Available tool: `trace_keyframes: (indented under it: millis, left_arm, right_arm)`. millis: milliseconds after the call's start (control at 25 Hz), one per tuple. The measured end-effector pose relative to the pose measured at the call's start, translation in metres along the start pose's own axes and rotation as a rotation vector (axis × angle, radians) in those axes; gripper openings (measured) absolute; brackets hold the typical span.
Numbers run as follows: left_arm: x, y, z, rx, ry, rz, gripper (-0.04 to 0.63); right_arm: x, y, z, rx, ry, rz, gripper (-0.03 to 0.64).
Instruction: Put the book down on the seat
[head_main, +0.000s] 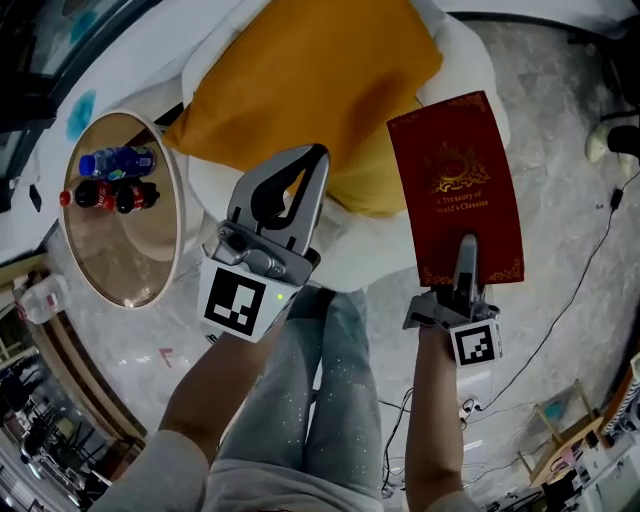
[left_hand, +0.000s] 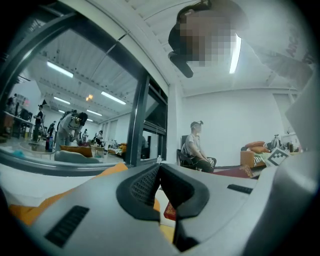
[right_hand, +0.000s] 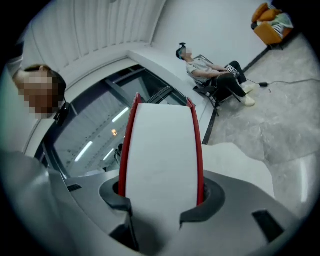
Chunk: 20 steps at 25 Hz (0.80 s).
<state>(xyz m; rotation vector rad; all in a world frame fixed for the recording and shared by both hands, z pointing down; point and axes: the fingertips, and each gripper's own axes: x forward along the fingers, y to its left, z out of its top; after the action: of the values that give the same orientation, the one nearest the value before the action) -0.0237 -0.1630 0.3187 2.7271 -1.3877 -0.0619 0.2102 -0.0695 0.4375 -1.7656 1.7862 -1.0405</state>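
1. left gripper (head_main: 318, 152): jaws closed tip to tip, nothing between them; held level, marker cube (head_main: 243, 303) facing up.
2. left forearm (head_main: 205, 400): bare, reaching forward from a light sleeve (head_main: 150, 475).
3. right gripper (head_main: 466, 248): jaws clamped on the lower edge of the book (head_main: 455, 180) (one pad on each red cover, pages between).
4. right forearm (head_main: 432, 420): bare, extended forward, parallel to the left.

Head view: from the person's head, steeply down over the left gripper (head_main: 318, 152) and the right gripper (head_main: 467, 245) to the white padded seat (head_main: 470, 60).
Left gripper view: close behind its own jaws, facing level across the room.
Right gripper view: close behind its jaws, tilted sideways, very near the dark red hardcover book (right_hand: 160, 145).
Shared: the book shows in all three views; the orange fabric cushion (head_main: 300, 80) in the head and left gripper views.
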Motion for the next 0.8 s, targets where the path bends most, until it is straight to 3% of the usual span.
trace_keyframes:
  millis: [280, 520, 800]
  left_arm:
    - [0.000, -0.004, -0.039, 0.004, 0.033, -0.011, 0.015]
    - [-0.001, -0.002, -0.062, -0.006, 0.039, -0.008, 0.015]
    - [-0.008, 0.001, -0.087, -0.032, 0.053, 0.026, 0.015]
  right_arm:
    - [0.001, -0.065, -0.054, 0.184, -0.001, -0.003, 0.258]
    - [0.015, -0.111, -0.084, 0.323, 0.001, 0.055, 0.258]
    - [0.031, -0.163, -0.116, 0.542, -0.051, -0.018, 0.258]
